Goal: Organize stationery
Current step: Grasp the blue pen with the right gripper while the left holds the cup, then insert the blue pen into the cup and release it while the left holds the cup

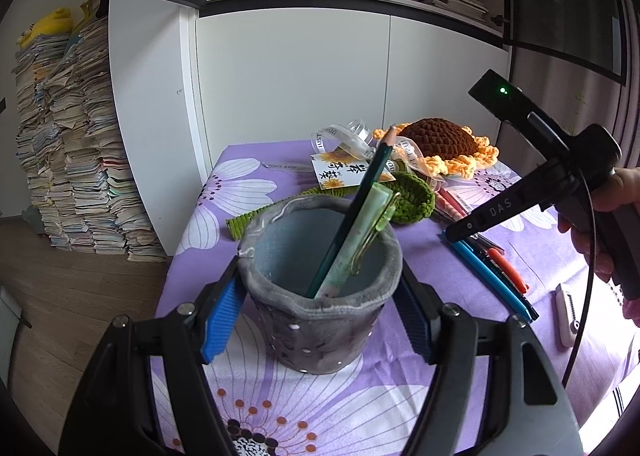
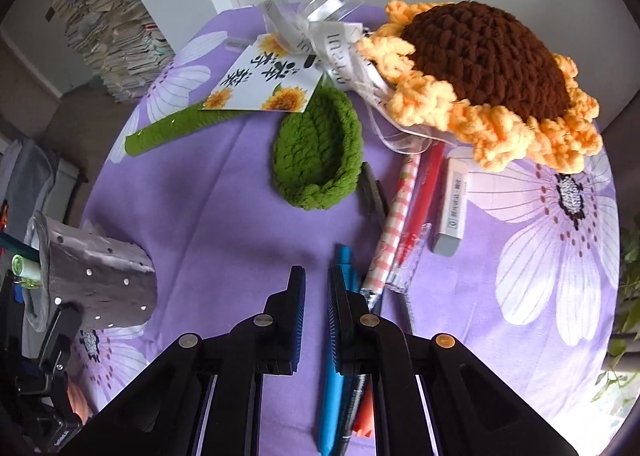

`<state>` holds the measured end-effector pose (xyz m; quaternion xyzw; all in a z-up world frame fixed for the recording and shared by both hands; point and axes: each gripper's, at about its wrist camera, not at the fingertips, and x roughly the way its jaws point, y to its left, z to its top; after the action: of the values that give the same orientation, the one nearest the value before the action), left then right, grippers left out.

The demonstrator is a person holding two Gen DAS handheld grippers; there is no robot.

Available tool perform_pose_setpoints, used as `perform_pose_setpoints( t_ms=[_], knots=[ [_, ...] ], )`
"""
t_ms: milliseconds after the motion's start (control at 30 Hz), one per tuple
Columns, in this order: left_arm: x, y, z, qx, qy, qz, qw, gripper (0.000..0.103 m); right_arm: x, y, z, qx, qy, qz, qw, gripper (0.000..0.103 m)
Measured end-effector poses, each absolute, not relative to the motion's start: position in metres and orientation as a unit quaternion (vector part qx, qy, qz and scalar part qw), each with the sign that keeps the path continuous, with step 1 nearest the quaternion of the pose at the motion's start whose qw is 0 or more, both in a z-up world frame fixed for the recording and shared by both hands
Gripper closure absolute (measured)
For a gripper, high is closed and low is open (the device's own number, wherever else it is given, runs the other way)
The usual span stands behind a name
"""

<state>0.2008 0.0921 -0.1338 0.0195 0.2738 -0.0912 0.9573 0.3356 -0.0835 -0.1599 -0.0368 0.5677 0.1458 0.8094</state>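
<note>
My left gripper (image 1: 320, 304) is shut on a grey felt pen holder (image 1: 320, 292), gripping its two sides. A dark green pencil (image 1: 360, 200) and a pale green pen (image 1: 360, 232) with a gold clip stand in it. The holder also shows at the left of the right wrist view (image 2: 96, 280). My right gripper (image 2: 318, 280) hovers above the purple cloth with a narrow gap between its jaws and nothing in it. Just right of it lie a blue pen (image 2: 334, 384), a black pen (image 2: 354, 400), an orange pen (image 2: 366, 412), a pink checked pen (image 2: 394, 224) and a red pen (image 2: 424, 200).
A crocheted sunflower (image 2: 488, 68) with ribbon and a card lies at the back of the table, its green leaf (image 2: 316, 160) near the pens. A white eraser (image 2: 452, 204) lies beside the red pen. A white object (image 1: 564, 312) lies at the right edge. Book stacks (image 1: 68, 144) stand on the floor at left.
</note>
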Motion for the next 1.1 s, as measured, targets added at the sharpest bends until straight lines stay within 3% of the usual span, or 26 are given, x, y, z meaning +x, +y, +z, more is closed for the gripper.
perform_pose_setpoints(
  t_ms=[500,733,767,833,967,1100],
  knots=[
    [0.202,0.089,-0.135,0.022,0.276,-0.094,0.956,0.033,0.335,-0.094,-0.169,-0.059,0.588,0.113,0.799,0.094],
    [0.201,0.088,-0.135,0.023,0.277,-0.097,0.956,0.033,0.338,-0.09,-0.172,-0.054,0.597,0.123,0.791,0.073],
    [0.201,0.088,-0.135,0.023,0.277,-0.098,0.956,0.033,0.338,-0.088,-0.173,-0.058,0.595,0.122,0.792,0.073],
    [0.2,0.088,-0.135,0.024,0.276,-0.1,0.956,0.033,0.336,-0.085,-0.172,-0.063,0.591,0.124,0.795,0.089],
    [0.197,0.086,-0.135,0.021,0.272,-0.113,0.955,0.033,0.326,-0.09,-0.154,-0.043,0.56,0.123,0.818,0.089],
    [0.194,0.081,-0.133,0.02,0.269,-0.132,0.954,0.033,0.292,-0.096,-0.089,0.002,0.481,0.163,0.861,0.089]
  ],
)
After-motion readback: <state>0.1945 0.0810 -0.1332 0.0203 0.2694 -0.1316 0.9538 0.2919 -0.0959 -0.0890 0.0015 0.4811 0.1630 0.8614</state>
